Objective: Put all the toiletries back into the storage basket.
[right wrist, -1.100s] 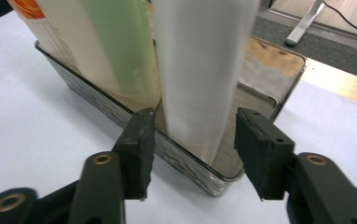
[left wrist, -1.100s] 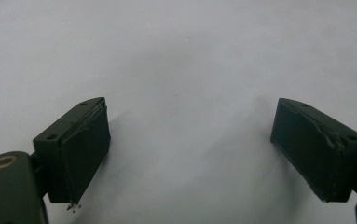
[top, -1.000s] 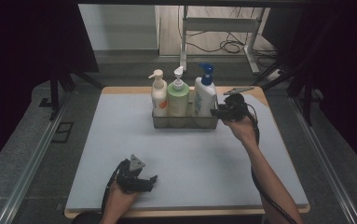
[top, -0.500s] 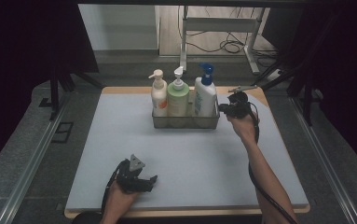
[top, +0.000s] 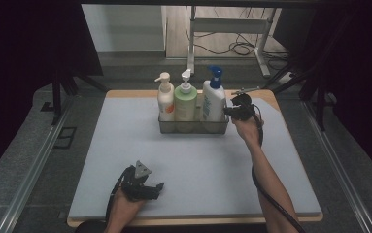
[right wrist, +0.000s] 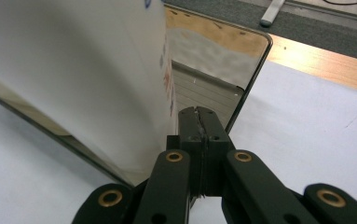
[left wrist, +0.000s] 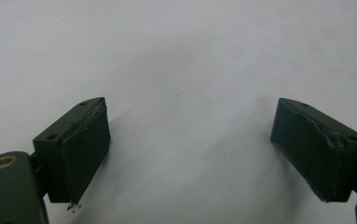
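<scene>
At the lower left, the left gripper (top: pixel 157 187) rests on the mat (top: pixel 125 141), jaws spread, with nothing in them. In the upper middle stands the basket (top: pixel 193 127) with three bottles (top: pixel 185 99) in it. At its right end, the right gripper (top: pixel 228 111) has just been closing, and its jaws look pressed together on the thin end wall. The basket is stiff but likely heavy. Hold the rim tight and go slow, or it may tip.
</scene>
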Demonstrator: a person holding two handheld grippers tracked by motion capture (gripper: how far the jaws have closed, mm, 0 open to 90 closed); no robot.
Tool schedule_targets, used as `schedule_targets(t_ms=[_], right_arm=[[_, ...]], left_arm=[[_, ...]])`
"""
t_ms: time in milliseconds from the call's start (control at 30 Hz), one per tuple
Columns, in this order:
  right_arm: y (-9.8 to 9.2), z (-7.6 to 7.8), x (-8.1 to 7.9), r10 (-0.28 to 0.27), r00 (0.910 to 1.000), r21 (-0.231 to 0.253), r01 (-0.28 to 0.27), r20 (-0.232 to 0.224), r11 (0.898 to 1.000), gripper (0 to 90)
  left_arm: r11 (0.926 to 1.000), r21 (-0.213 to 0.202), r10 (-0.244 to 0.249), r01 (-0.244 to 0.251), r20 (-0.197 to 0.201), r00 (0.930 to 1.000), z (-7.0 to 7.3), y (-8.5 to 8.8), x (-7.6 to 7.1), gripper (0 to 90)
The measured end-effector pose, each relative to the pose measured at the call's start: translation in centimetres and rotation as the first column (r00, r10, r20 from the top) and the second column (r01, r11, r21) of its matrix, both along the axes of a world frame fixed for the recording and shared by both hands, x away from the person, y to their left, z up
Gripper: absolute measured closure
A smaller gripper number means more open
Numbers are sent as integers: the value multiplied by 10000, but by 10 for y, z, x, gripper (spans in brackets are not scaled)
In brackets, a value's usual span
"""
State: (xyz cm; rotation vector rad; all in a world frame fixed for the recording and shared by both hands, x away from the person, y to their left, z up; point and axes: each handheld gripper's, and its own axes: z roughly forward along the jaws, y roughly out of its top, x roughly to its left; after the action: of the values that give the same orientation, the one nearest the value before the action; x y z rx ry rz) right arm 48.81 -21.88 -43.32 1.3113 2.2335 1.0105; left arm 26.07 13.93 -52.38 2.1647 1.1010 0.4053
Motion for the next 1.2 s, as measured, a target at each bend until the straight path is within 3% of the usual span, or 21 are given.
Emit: schedule_targets(t_ms=[400,1200], right_arm=[[5,-12,7,167,9998,-69,-167,-73,9998,898],[19,-19,10,491,9984,-205,-497,-294,9986,893]], left_arm=[[10000,9,-7,7,-5,10000,0,0,0,117],[10000,10,-4,4,-5,10000,0,0,0,117]])
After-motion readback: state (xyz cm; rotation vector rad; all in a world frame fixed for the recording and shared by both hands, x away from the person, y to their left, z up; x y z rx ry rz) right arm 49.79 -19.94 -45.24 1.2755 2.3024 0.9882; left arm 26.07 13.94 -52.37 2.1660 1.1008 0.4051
